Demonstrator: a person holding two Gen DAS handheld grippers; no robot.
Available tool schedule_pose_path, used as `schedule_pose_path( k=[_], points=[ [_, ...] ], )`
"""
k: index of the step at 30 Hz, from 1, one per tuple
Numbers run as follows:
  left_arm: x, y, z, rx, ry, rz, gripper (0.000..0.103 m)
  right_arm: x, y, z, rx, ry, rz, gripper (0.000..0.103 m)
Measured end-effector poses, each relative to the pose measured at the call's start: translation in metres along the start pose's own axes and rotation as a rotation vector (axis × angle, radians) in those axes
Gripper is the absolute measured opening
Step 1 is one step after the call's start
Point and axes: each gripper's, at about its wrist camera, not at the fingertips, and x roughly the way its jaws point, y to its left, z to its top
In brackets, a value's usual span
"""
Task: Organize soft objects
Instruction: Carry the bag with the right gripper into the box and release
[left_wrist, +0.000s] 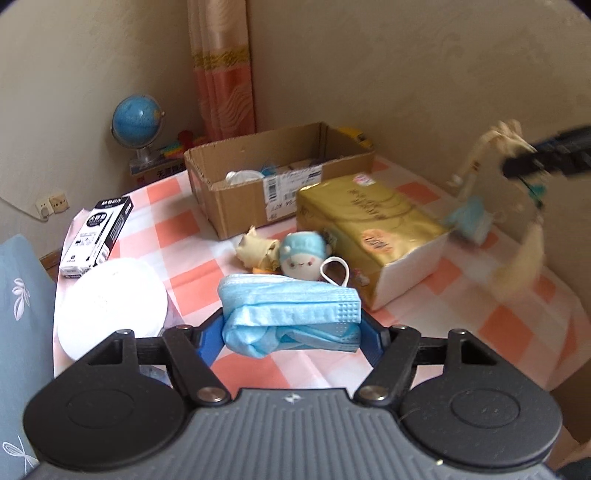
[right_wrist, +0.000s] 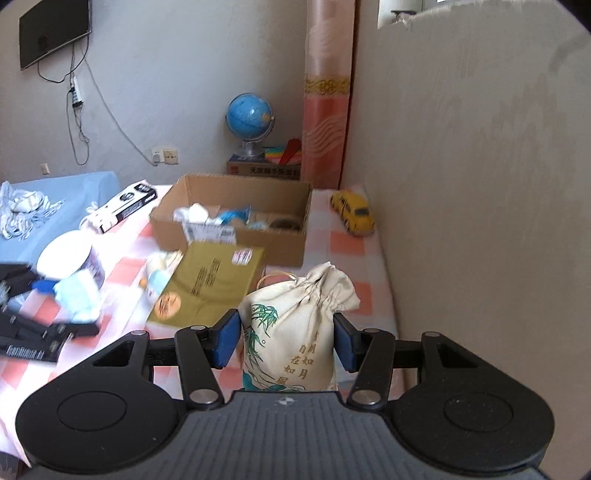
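Note:
A bundle of blue face masks (left_wrist: 288, 306) is pinched between the blue pads of my left gripper (left_wrist: 291, 328), lifted just above the checked tablecloth (left_wrist: 177, 221). My right gripper (right_wrist: 286, 341) is shut on a cream drawstring cloth bag (right_wrist: 295, 325) with green bamboo print, held upright off the table by the wall. In the left wrist view that bag (left_wrist: 517, 251) shows blurred at the far right. A small plush toy with a blue cap (left_wrist: 303, 254) and a crumpled beige cloth (left_wrist: 255, 251) lie in front of the open cardboard box (left_wrist: 240, 206).
A gold tissue pack (left_wrist: 369, 229) lies between the two grippers. A round white tub (left_wrist: 114, 306) and a black-and-white carton (left_wrist: 96, 236) sit at the left. A yellow toy car (right_wrist: 352, 212) stands by the wall. A globe (right_wrist: 249, 114) stands behind the box.

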Motion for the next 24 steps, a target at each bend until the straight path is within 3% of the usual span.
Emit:
schedule_pose_path(
  k=[11,21,24],
  points=[
    [-0.033,-0.03,0.003,0.069,-0.075,-0.109,0.071,0.03,-0.002,0.077,0.091,0.085,-0.04,0.058],
    [-0.029,-0.029,-0.003,0.043,-0.079,-0.147,0.071,0.049,0.031,0.162,0.11,0.026,-0.019,0.058],
    [-0.027,-0.026,-0.004,0.024,-0.078,-0.153,0.071,0.067,0.04,0.18,0.126,0.014,-0.05,0.058]
  ],
)
